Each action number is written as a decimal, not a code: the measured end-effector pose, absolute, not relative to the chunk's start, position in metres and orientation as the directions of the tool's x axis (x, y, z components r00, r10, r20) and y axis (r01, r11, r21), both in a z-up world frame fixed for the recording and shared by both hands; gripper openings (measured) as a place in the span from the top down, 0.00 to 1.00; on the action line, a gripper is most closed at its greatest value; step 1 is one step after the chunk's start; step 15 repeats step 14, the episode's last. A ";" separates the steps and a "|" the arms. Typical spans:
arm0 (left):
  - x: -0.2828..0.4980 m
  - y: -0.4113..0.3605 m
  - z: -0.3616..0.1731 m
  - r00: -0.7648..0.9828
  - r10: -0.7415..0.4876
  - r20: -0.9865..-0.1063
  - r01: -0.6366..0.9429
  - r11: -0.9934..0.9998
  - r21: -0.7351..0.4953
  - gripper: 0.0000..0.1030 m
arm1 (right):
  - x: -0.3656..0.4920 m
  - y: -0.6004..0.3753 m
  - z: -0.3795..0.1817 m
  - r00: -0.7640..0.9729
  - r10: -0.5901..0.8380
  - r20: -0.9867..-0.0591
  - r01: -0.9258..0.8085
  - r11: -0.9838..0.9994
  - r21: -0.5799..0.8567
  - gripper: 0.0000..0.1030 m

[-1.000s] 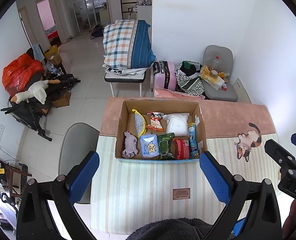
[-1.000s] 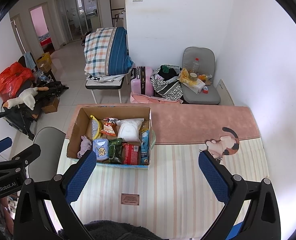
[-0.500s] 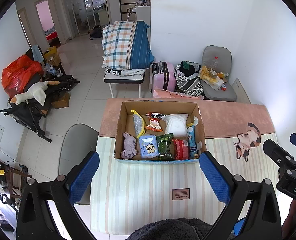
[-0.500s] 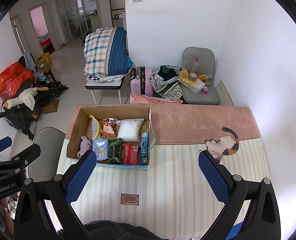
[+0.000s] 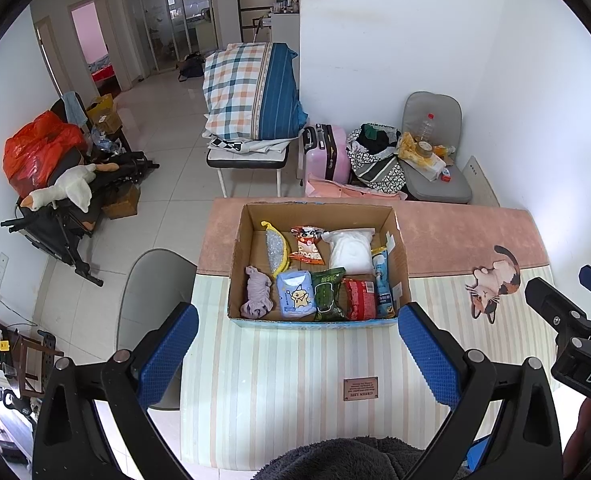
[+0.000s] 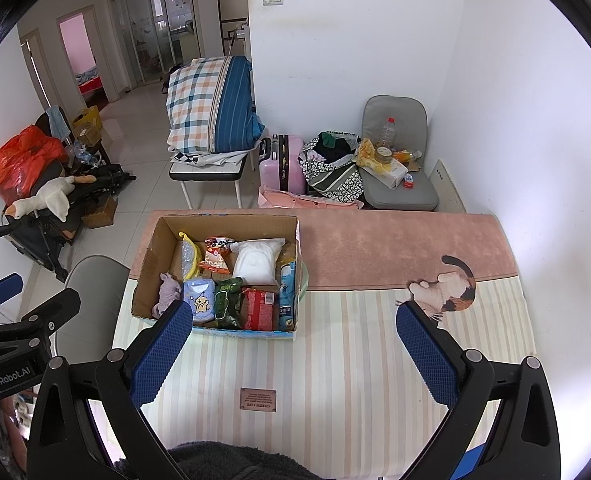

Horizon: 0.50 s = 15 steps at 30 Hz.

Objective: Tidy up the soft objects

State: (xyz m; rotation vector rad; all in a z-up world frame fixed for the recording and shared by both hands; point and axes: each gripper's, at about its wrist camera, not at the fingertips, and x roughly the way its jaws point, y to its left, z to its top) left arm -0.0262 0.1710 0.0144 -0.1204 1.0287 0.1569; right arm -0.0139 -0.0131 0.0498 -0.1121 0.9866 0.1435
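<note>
A cardboard box [image 5: 401, 256] stands on the striped table mat [image 5: 279, 376]. It holds a lilac soft toy [image 5: 257, 293], a light-blue tissue pack [image 5: 295, 295], a green bag [image 5: 327, 293], a red pack [image 5: 360, 298], a white pouch [image 5: 351, 245], a snack bag [image 5: 305, 243] and a yellow-edged pouch [image 5: 274, 248]. My left gripper [image 5: 297, 352] is open and empty, high above the mat before the box. My right gripper [image 6: 295, 356] is open and empty, to the right of the box [image 6: 151, 252].
A cat-shaped plush [image 5: 493, 280] lies on the table's right side, also in the right wrist view [image 6: 447, 290]. A pink runner [image 6: 399, 240] covers the far table edge. A grey chair [image 5: 151, 280] stands left of the table. A small brown label [image 5: 360, 388] sits on the mat.
Both grippers have shifted only slightly; the box sits a touch higher in the left wrist view. Nothing was taken or let go.
</note>
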 end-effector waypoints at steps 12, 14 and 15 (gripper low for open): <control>-0.026 0.170 0.015 0.509 0.074 -0.858 -0.188 0.982 -0.026 0.01 | -0.014 -0.014 0.050 0.543 0.072 -0.837 -0.170 0.985 -0.026 0.00; -0.026 0.170 0.015 0.508 0.071 -0.858 -0.186 0.982 -0.029 0.01 | -0.013 -0.015 0.051 0.543 0.070 -0.837 -0.169 0.985 -0.027 0.00; -0.026 0.170 0.015 0.508 0.071 -0.858 -0.186 0.982 -0.029 0.01 | -0.013 -0.015 0.051 0.543 0.070 -0.837 -0.169 0.985 -0.027 0.00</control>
